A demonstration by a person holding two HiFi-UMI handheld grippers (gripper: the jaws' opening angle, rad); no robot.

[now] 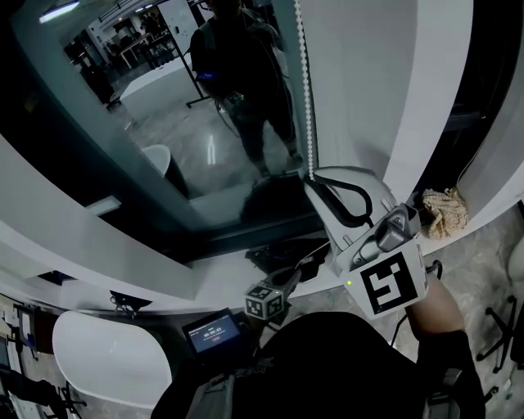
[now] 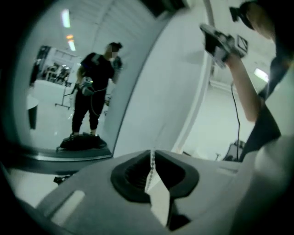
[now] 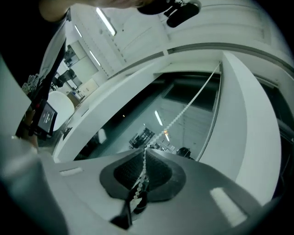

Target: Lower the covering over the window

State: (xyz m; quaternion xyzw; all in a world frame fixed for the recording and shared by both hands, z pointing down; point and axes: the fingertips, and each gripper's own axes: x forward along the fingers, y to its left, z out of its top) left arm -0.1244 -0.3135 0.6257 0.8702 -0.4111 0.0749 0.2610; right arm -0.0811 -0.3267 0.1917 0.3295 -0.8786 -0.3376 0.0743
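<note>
White moulded shell on the right gripper point(image 1: 312, 178), its jaws lined with black ribbed pads point(image 3: 138, 176). Grey metal handle point(image 1: 390, 233) behind. Marker cube point(image 1: 393, 283) at the rear: white faces with a bold black square pattern, a small green light point(image 1: 350, 283) at one corner. The left gripper point(image 2: 152, 153) has the same pale shell and black oval pad recess; its cube point(image 1: 266, 303) is black and white too. Thin black cable point(image 2: 235, 103) trails below the right gripper. Person wears a black top point(image 1: 327, 360) with a short sleeve point(image 1: 449, 348) and a black head camera point(image 2: 239, 13).
</note>
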